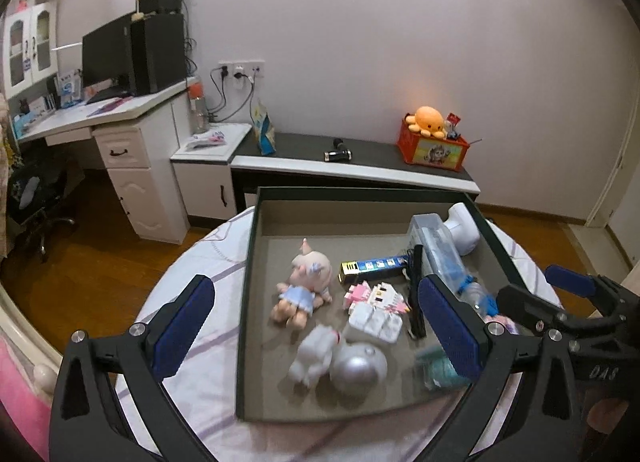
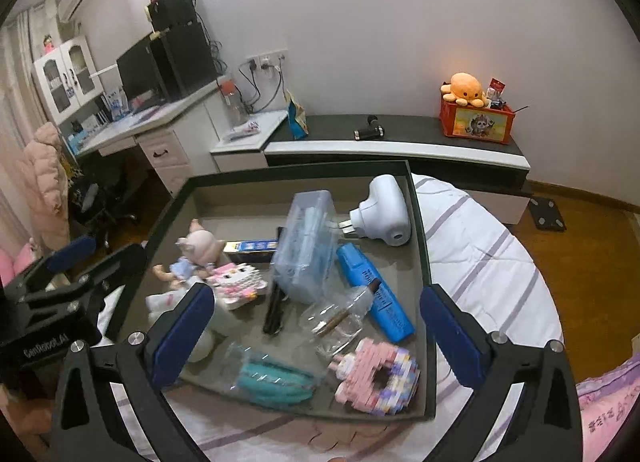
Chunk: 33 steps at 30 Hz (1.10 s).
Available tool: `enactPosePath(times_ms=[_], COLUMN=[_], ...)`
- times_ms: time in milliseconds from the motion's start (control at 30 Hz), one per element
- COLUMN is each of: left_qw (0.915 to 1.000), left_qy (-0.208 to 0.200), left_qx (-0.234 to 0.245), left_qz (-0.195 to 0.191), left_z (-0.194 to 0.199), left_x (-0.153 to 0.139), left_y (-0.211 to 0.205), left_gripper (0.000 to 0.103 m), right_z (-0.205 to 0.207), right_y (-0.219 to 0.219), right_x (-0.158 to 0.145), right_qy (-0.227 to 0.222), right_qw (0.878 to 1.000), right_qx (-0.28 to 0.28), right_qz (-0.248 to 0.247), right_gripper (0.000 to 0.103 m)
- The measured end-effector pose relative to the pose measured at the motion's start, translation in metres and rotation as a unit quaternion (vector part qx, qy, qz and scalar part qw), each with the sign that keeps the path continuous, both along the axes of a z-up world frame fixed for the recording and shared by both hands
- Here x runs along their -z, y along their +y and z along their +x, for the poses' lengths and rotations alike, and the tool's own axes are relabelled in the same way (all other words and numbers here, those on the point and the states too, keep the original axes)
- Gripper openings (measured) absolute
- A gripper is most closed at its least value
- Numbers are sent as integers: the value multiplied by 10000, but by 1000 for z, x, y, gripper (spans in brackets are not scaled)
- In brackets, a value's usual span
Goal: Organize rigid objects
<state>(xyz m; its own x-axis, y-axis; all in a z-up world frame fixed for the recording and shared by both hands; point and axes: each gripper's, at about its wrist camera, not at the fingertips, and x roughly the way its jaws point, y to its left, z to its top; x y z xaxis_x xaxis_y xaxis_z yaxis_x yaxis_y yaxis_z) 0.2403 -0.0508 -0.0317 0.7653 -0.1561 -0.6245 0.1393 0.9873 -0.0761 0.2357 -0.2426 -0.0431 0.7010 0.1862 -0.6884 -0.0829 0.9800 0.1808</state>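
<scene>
Toys and oddments, among them a blue marker (image 2: pixel 374 296), a white plug-in device (image 2: pixel 382 214) and a pink brick figure (image 2: pixel 376 380), fill a dark tray (image 2: pixel 422 246) on a striped bedspread (image 2: pixel 488 262), while the left gripper (image 1: pixel 320 330) and right gripper (image 2: pixel 316 336) hover spread wide, gripping nothing.

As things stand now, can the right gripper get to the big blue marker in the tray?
Probably yes. The right gripper is open and empty above the tray, and the blue marker lies just ahead. Only the clear glass bottle leans against its near left side, so one finger may bump it.
</scene>
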Motion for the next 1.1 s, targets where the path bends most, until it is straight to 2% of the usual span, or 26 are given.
enactPosePath(times_ms=[367, 567, 900, 1100], left_qw=[9994, 9987, 9975, 9971], left_qy=[-324, -476, -655, -691], left_qx=[-92, -60, -176, -282], left_qz=[79, 189, 183, 155], left_z=[-83, -128, -208, -248], left_x=[-37, -53, -74, -80], left_y=[11, 18, 25, 29], left_gripper=[103, 103, 103, 103], right_z=[-66, -119, -207, -241], right_y=[5, -1, -5, 3], right_x=[-27, -42, -74, -77], right_qy=[-305, -582, -1141, -1222], right_qw=[9993, 9974, 9923, 9916], right_qx=[98, 205, 406, 372], right_qz=[202, 366, 240, 198], right_gripper=[103, 103, 103, 103])
